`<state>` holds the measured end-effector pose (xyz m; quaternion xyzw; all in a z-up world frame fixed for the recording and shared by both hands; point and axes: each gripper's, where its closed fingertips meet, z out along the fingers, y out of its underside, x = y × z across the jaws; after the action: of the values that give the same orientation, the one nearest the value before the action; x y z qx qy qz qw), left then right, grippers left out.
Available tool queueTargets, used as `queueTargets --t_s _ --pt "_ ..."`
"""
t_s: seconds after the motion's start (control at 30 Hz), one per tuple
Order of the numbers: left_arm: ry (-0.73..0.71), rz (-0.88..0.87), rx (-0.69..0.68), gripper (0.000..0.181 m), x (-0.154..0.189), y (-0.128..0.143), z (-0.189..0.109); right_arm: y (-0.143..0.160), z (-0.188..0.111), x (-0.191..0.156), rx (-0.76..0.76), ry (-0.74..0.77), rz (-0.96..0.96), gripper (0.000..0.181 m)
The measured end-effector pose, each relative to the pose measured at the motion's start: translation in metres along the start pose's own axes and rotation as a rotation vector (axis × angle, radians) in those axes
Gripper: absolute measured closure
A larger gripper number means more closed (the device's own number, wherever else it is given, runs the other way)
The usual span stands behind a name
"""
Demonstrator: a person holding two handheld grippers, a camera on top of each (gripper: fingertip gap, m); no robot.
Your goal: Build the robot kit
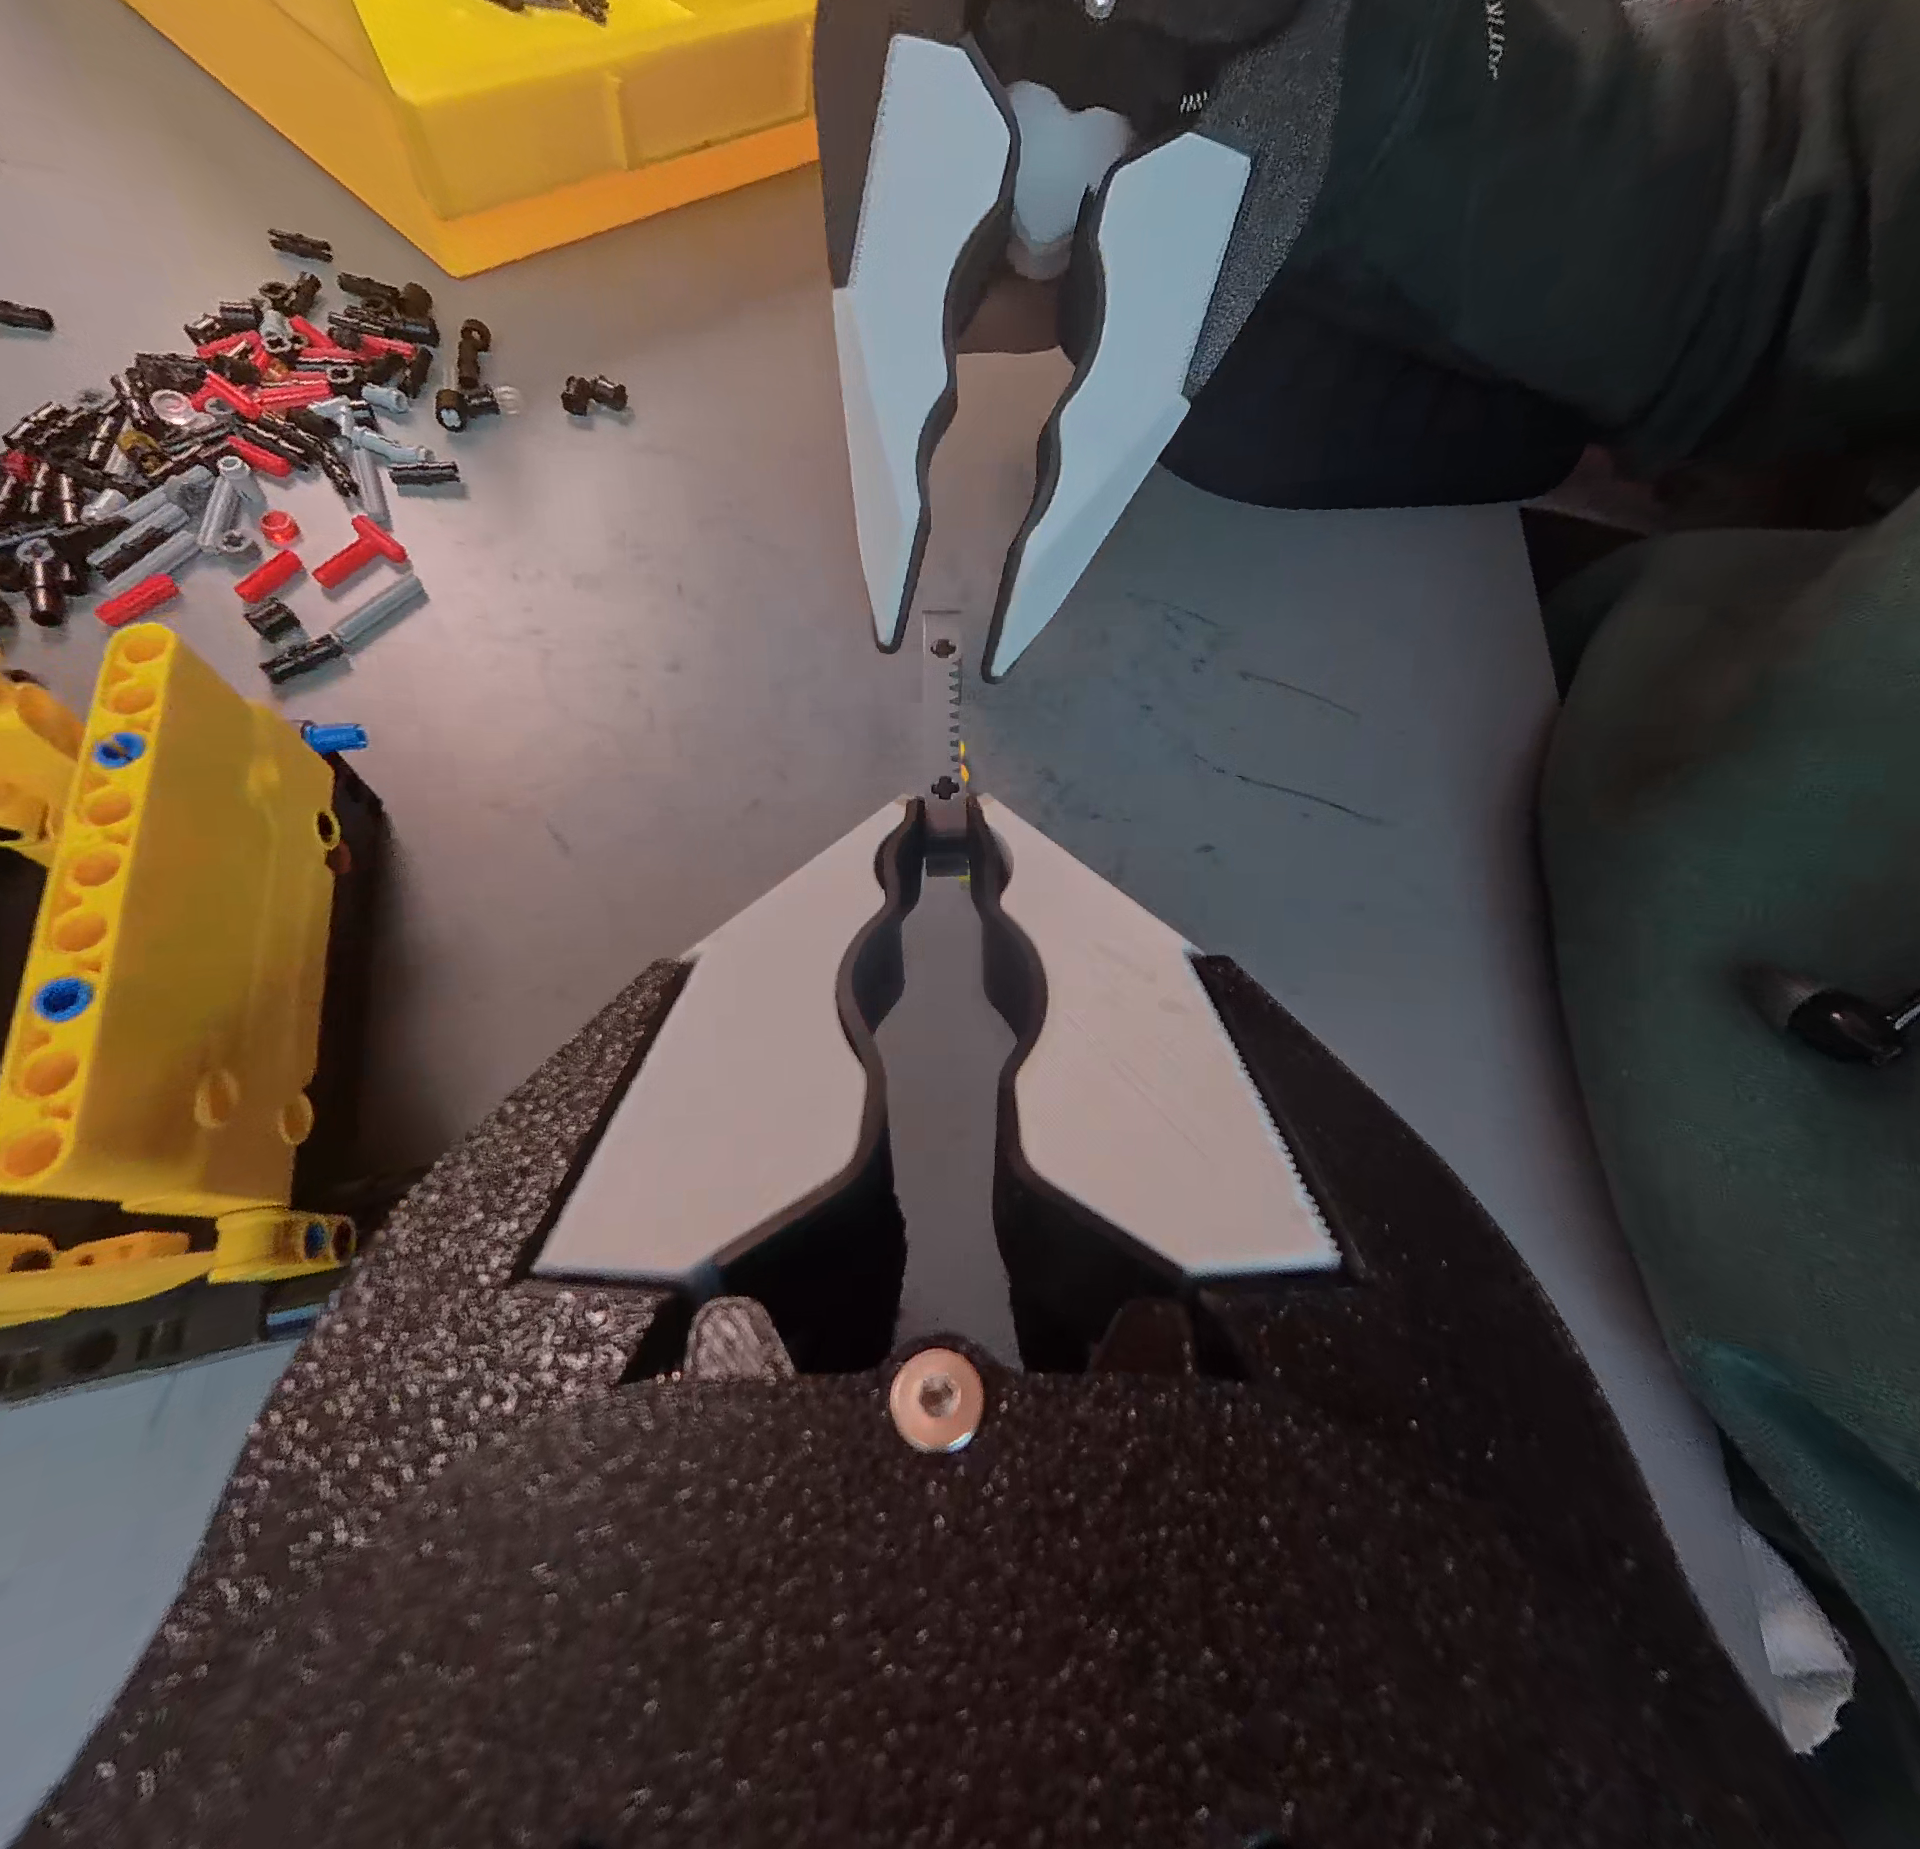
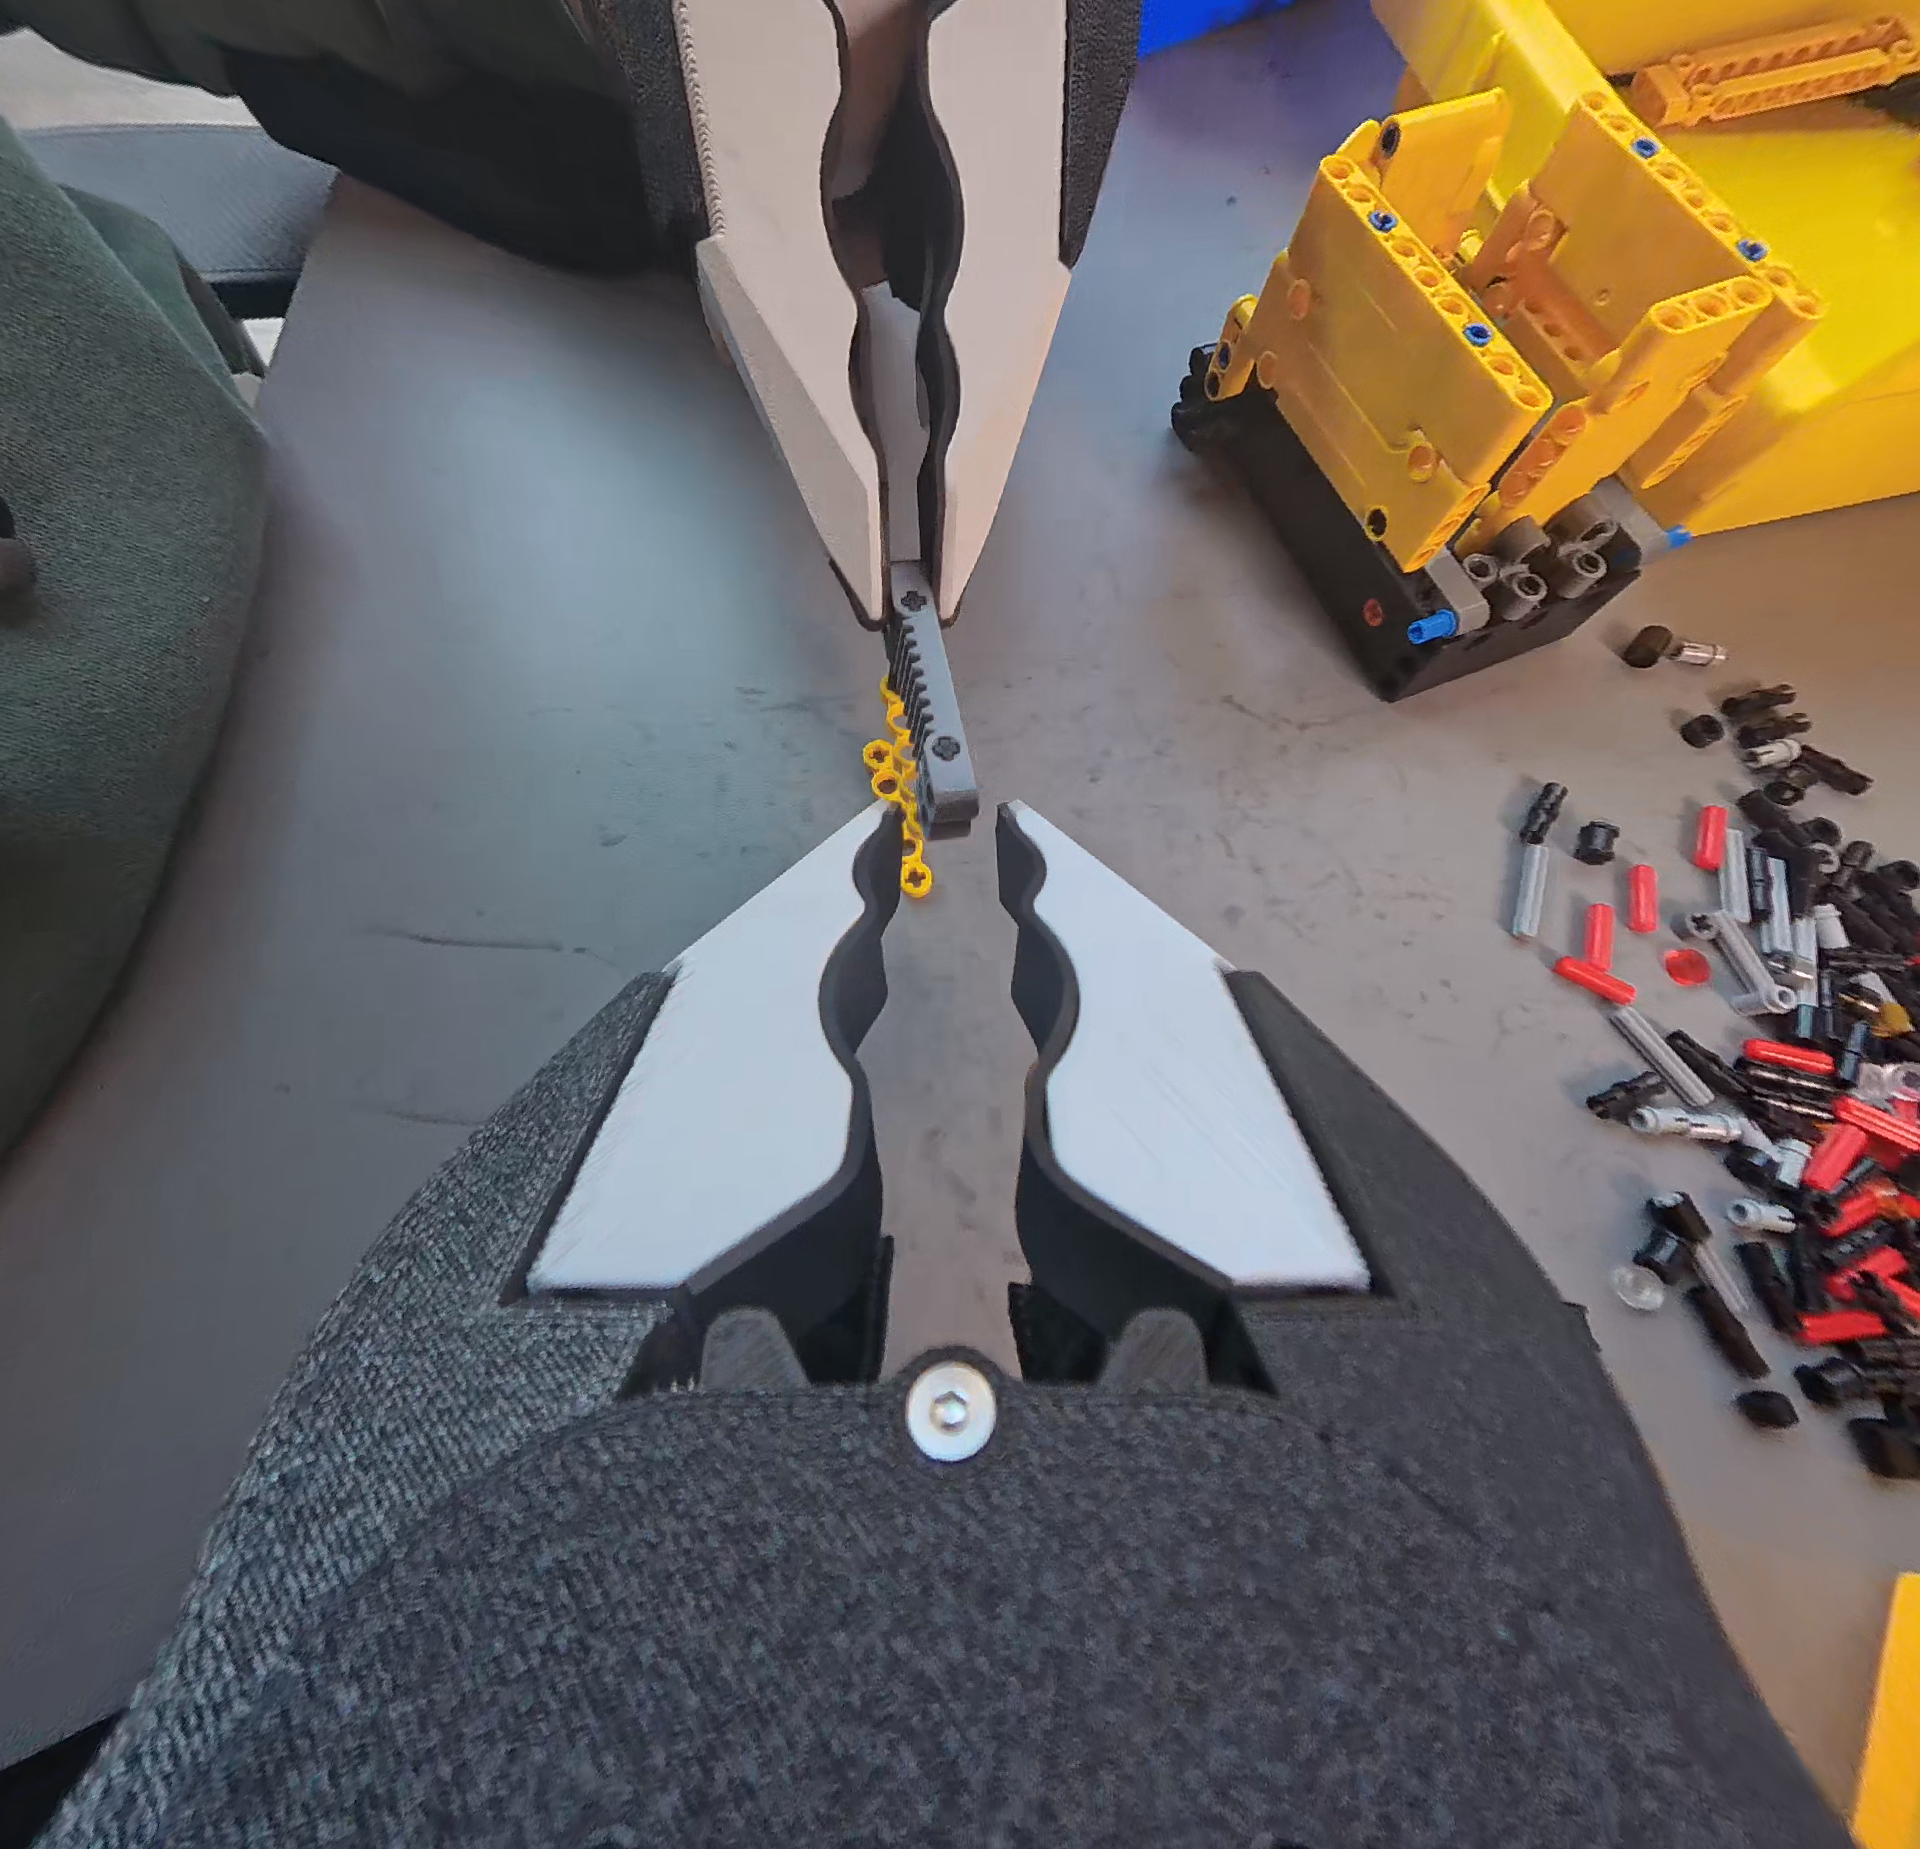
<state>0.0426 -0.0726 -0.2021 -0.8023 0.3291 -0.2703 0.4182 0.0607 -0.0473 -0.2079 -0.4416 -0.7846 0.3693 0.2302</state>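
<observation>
Your left claw (image 1: 943, 812) is clamped on one end of the grey toothed rack (image 1: 945, 719) above the worktop (image 1: 644, 656). Your right claw (image 2: 940, 812) stands slightly parted at its other end, perhaps brushing the yellow piece (image 2: 896, 760) beside it.

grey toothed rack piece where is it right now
The grey toothed rack piece sits mid-frame in both wrist views, above the grey table, one end pinched in the left gripper, its far end between the open right gripper tips.
</observation>
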Motion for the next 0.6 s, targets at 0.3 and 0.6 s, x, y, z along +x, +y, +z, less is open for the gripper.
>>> queueTargets --t_s 0.3,0.6 --pt "-0.035 0.015 -0.057 0.174 0.005 0.005 0.011 0.007 0.003 -0.005 -0.017 -0.058 0.014 0.172" --pt "-0.047 0.017 -0.079 0.174 0.005 0.008 0.013 0.012 0.006 -0.005 -0.037 -0.063 0.008 0.172"
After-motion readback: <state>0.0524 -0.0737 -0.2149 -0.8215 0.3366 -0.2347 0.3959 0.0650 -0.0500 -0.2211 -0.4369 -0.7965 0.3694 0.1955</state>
